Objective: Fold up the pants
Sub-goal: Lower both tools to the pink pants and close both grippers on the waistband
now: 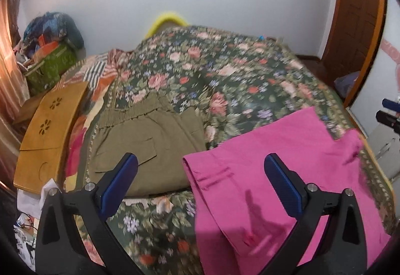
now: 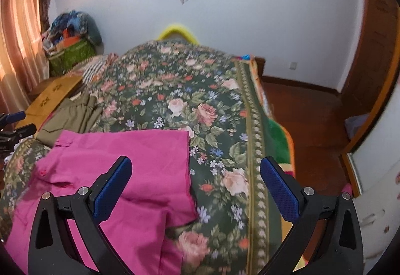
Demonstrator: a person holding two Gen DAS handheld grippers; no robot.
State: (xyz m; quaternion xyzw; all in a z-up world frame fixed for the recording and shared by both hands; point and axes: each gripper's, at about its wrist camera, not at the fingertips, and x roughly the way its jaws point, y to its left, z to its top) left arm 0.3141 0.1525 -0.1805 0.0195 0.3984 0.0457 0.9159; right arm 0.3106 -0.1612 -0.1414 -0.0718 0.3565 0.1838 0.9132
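Pink pants point(image 1: 270, 170) lie spread flat on the floral bedspread point(image 1: 225, 80), at the bed's near end. In the right wrist view the pink pants point(image 2: 120, 175) fill the lower left, with their far edge straight. My left gripper point(image 1: 200, 170) hovers open above the pants' left edge, nothing between its blue pads. My right gripper point(image 2: 195, 175) is open too, above the pants' right edge. Each gripper shows at the other view's edge: the right gripper point(image 1: 390, 112) and the left gripper point(image 2: 15, 122).
Folded olive-green pants point(image 1: 150, 140) lie on the bed to the left of the pink ones. A wooden lap tray point(image 1: 50, 135) sits at the bed's left side. A green bag point(image 1: 52, 62) with clothes stands in the far left corner. The bed's right edge drops to wooden floor point(image 2: 307, 120).
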